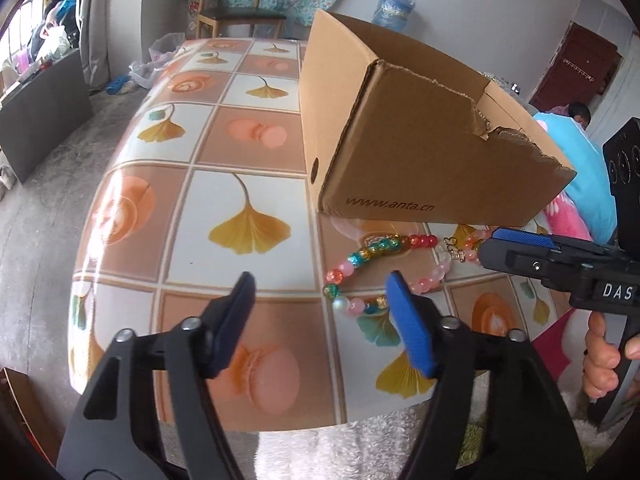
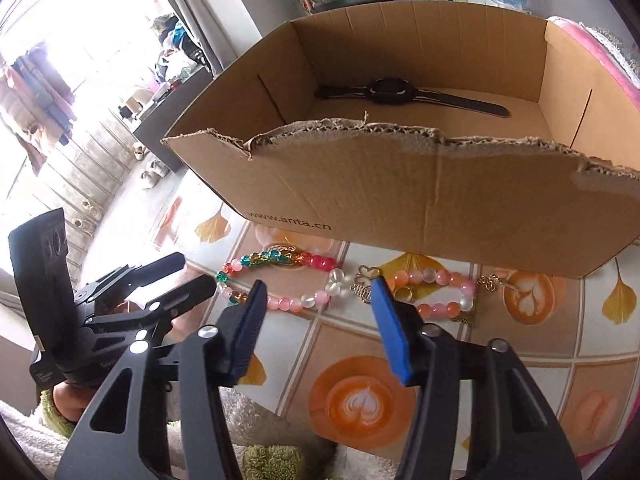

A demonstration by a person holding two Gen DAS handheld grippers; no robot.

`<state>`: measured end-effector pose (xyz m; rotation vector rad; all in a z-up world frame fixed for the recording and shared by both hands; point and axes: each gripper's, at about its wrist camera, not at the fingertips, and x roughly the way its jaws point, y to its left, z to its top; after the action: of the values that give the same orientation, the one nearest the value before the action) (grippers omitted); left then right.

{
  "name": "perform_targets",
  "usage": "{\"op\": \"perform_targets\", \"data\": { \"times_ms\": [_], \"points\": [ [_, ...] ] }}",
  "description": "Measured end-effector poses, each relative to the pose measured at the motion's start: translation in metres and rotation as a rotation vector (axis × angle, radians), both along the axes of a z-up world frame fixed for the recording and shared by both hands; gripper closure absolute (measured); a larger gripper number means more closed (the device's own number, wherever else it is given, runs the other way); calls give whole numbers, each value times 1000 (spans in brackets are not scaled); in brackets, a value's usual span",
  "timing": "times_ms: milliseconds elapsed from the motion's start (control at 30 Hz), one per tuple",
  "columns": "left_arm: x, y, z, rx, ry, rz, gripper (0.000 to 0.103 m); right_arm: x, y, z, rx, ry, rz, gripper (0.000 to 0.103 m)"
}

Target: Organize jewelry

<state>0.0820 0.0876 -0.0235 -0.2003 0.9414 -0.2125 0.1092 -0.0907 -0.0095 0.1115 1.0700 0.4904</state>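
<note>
Both grippers are held low over the near edge of a table covered with a tile-pattern cloth of ginkgo leaves, macarons and latte cups.

Left gripper: jaws held wide apart, nothing between them. The tips are seen above the cloth, just left of the bead strings.

Right gripper: jaws likewise spread, nothing gripped. In its own view the tips frame the middle of the bead strings; whether the fingers touch the beads cannot be told. In the left view the same gripper is seen entering from the right, its tips close by the pink beads.

Jewelry: a bracelet of green, yellow, red and pink beads is laid flat on the cloth just in front of the box. A second bracelet of pink and frosted beads is laid to its right, the two touching or nearly so at a small gold charm. A gold ring is seen inside the second loop. A thin gold chain is trailed off its right end.

Cardboard box: open-topped, near wall torn ragged along the rim, set on the table directly behind the beads. A black wristwatch is laid flat on its floor toward the far wall.

A wooden chair is noted beyond the table's far end.
</note>
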Motion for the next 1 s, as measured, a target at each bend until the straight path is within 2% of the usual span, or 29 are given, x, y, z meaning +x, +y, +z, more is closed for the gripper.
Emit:
{"op": "perform_targets", "data": {
  "times_ms": [67, 200, 367, 533, 833, 1000],
  "points": [
    [3, -4, -2, -7, 5, -16, 57, -5, 11, -10, -5, 0, -3, 57],
    [10, -11, -5, 14, 25, -33, 72, -5, 10, -10, -17, -2, -8, 61],
    [17, -24, -9, 85, 46, -45, 76, -5, 7, -11, -18, -2, -14, 66],
    [21, -32, -10, 155, 39, -52, 95, -4, 7, -12, -12, 10, -14, 76],
    [7, -26, -7, 159, 49, -76, 95, -2, 20, -13, 2, 21, 22, 78],
    [5, -23, -9, 156, 51, -63, 94, 6, 33, -19, -45, 18, 48, 78]
  ]
}}
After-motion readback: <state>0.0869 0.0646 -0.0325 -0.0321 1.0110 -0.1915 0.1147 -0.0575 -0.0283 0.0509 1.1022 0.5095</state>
